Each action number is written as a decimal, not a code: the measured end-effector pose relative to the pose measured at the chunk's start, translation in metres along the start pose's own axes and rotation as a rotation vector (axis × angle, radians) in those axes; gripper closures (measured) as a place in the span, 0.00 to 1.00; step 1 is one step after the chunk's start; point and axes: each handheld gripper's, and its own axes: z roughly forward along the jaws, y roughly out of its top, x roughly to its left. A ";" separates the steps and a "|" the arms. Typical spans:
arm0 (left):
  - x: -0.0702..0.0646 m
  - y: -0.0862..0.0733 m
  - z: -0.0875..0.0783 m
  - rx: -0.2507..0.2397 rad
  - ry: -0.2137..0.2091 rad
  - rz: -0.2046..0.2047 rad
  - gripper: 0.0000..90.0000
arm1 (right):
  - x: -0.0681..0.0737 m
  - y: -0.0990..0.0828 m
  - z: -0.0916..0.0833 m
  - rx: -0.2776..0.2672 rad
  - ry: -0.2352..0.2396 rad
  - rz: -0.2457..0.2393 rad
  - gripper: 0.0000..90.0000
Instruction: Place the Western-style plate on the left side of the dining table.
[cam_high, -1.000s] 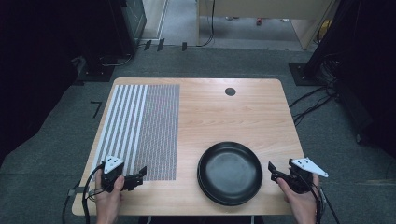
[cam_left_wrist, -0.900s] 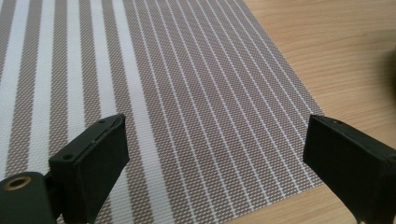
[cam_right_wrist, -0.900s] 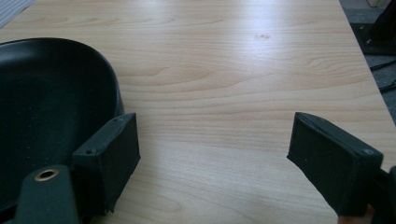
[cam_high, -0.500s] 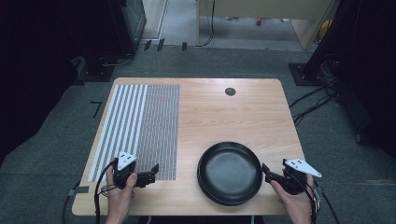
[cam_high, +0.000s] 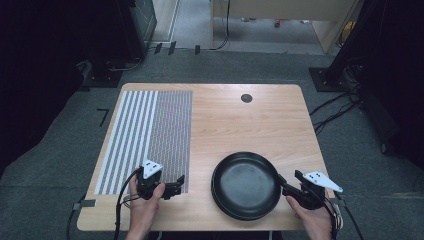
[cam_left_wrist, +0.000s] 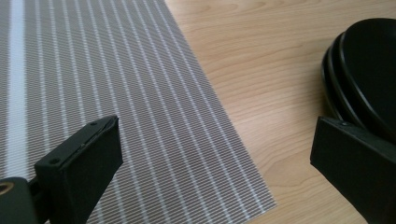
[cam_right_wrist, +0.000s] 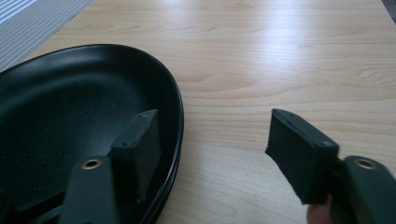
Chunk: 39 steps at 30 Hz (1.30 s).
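Note:
A stack of black plates rests on the wooden table near its front edge, right of centre. My right gripper is at the stack's right rim. In the right gripper view it is open, with one jaw above the plates and the other outside the rim over bare wood. My left gripper hovers at the near right corner of a grey striped placemat. In the left gripper view it is wide open and holds nothing, with the placemat below and the plates off to the right.
A small black round grommet sits near the table's far edge. Cables trail on the carpet to the right of the table, and dark equipment stands beyond its far corners.
My left gripper has moved right along the front edge to the placemat's near right corner. My right gripper has moved left up to the plates' rim.

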 end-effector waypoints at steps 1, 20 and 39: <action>-0.003 0.001 0.002 0.004 -0.006 0.004 0.02 | 0.000 0.000 0.000 -0.003 0.001 -0.004 0.42; -0.062 0.011 0.036 0.029 -0.088 0.059 0.17 | -0.004 -0.004 0.003 0.045 0.112 0.180 0.80; -0.066 0.002 0.046 0.067 -0.234 -0.015 0.72 | -0.012 -0.011 0.007 0.075 0.225 0.390 0.95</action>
